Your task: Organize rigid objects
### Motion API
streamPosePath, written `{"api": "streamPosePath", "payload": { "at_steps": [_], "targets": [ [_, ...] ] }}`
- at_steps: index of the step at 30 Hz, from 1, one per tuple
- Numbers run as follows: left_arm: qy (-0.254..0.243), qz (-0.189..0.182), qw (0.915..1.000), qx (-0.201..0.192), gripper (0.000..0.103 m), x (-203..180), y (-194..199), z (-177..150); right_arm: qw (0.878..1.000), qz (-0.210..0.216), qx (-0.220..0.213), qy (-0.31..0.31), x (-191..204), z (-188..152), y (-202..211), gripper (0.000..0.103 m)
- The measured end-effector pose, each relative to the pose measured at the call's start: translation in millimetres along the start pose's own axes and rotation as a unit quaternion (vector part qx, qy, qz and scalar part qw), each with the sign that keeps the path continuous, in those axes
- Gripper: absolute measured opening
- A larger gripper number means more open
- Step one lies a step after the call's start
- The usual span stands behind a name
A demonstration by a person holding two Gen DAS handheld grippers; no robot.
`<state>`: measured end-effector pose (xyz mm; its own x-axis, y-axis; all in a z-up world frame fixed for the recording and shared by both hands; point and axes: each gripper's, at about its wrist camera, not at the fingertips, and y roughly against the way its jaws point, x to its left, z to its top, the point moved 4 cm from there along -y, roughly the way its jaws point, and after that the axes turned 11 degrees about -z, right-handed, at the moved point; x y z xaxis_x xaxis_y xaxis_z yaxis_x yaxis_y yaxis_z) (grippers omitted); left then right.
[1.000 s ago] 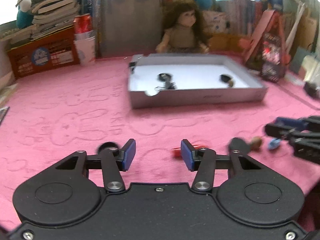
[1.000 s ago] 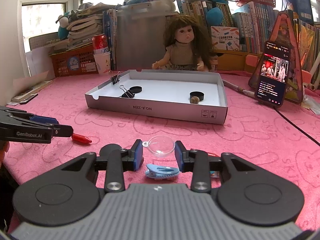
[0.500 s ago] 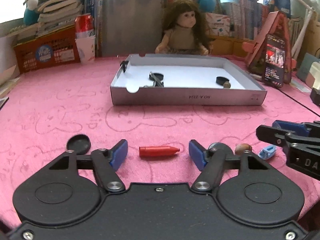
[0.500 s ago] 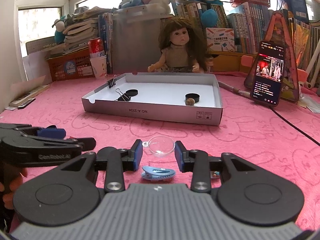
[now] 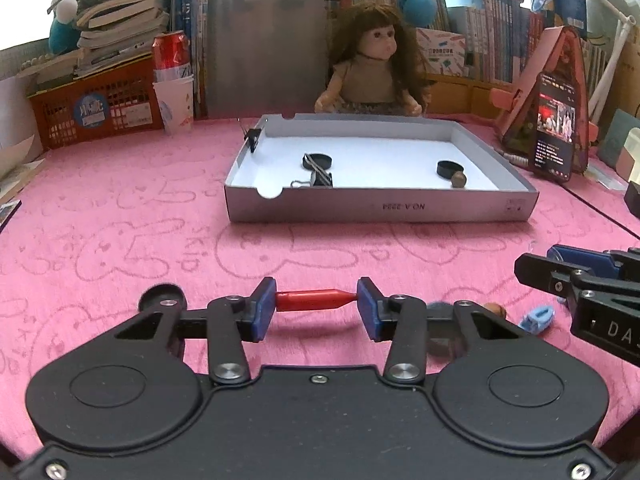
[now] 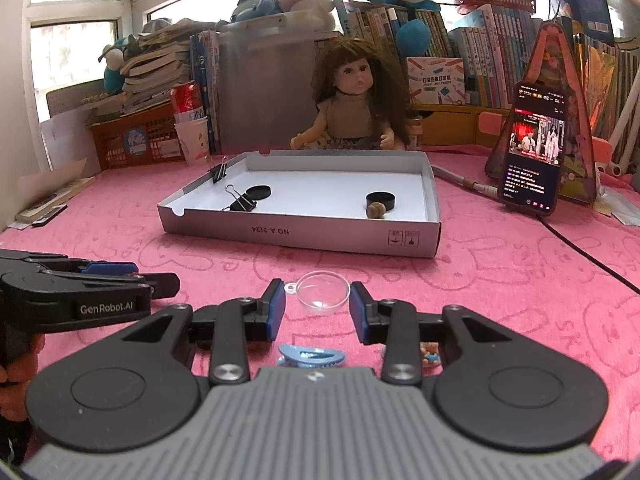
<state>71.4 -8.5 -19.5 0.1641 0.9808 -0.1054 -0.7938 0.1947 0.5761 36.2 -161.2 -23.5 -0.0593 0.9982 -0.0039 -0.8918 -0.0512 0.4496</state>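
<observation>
A red crayon (image 5: pixel 312 299) lies crosswise on the pink cloth. The jaws of my left gripper (image 5: pixel 316 301) are closing, and both blue pads touch the crayon's ends. My right gripper (image 6: pixel 318 305) stands shut on a clear plastic half-dome (image 6: pixel 323 297), which sits between its fingertips just above the cloth. The grey cardboard box (image 5: pixel 380 210) lies ahead and holds binder clips, two black caps and a brown nut. In the right wrist view the left gripper (image 6: pixel 154 285) shows at the left edge. In the left wrist view the right gripper (image 5: pixel 528 270) shows at the right.
On the cloth near the grippers lie a black cap (image 5: pixel 162 294), a blue hair clip (image 6: pixel 312 356), a brown nut (image 5: pixel 496 310) and a small colourful piece (image 6: pixel 430 352). A doll (image 6: pixel 356 100) sits behind the box. A phone (image 6: pixel 534 152) with a cable leans at the right.
My left gripper moved sideways until the red crayon lay between its fingers, opened wider, then closed on the crayon's ends. The right gripper kept still with the clear dome.
</observation>
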Motion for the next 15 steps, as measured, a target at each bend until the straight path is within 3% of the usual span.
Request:
{"api": "streamPosePath", "payload": {
  "at_steps": [8, 15],
  "targets": [
    [0.001, -0.008, 0.9999, -0.006, 0.042, 3, -3, 21, 1.0, -0.005, 0.003, -0.007, -2, 12, -10, 0.041],
    [0.01, -0.027, 0.9995, -0.014, 0.042, 11, -14, 58, 0.999, -0.007, 0.025, -0.028, -13, 38, -34, 0.041]
  ]
}}
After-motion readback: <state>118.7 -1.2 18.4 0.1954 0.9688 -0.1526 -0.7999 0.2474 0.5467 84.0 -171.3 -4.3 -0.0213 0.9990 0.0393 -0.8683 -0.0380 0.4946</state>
